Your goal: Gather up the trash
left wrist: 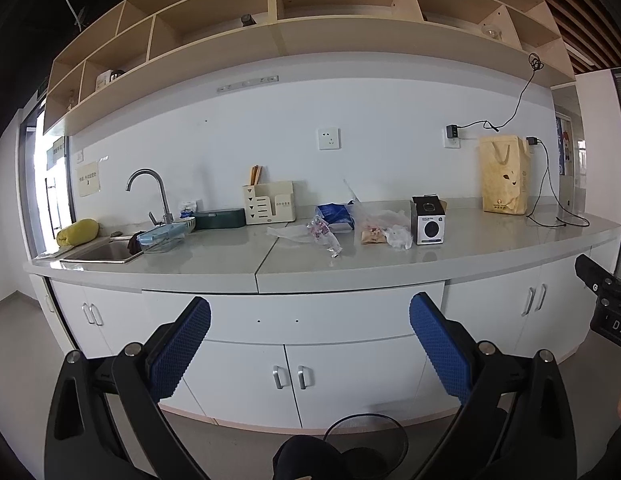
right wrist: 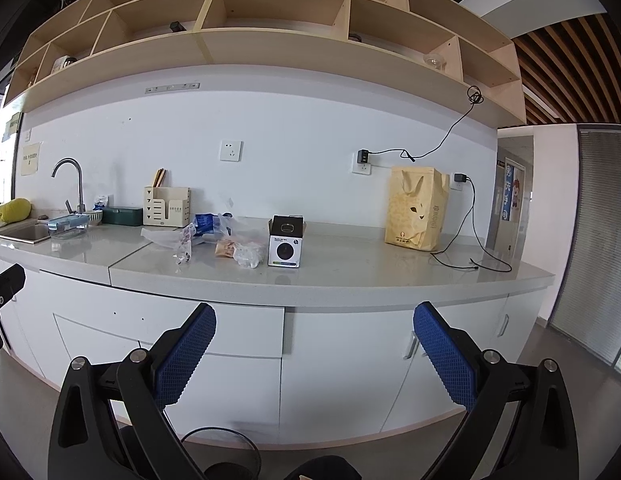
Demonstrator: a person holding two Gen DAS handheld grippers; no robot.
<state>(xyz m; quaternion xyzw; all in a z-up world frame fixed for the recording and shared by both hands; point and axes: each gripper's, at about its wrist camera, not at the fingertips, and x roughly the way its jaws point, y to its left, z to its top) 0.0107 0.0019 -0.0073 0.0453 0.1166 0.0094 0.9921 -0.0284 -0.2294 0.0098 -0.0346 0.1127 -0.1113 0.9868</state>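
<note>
Trash lies in the middle of the grey countertop (left wrist: 230,256): clear plastic wrappers (left wrist: 324,234), a blue packet (left wrist: 336,216), a tan snack wrapper (left wrist: 372,236), crumpled white plastic (left wrist: 398,236) and a small black-and-white box (left wrist: 428,220). The same pile shows in the right wrist view: wrappers (right wrist: 184,242), the snack wrapper (right wrist: 226,249), the box (right wrist: 285,241). My left gripper (left wrist: 310,316) and right gripper (right wrist: 314,320) are both open and empty, held low in front of the white cabinets, well short of the counter. A round black wire bin rim (left wrist: 364,428) sits on the floor below.
A sink (left wrist: 110,250) with faucet (left wrist: 150,192) is at the left, beside a container (left wrist: 162,236) and a beige organizer (left wrist: 268,202). A yellow paper bag (left wrist: 504,180) and black cables (left wrist: 558,220) are at the right. Wooden shelves (left wrist: 270,20) hang above.
</note>
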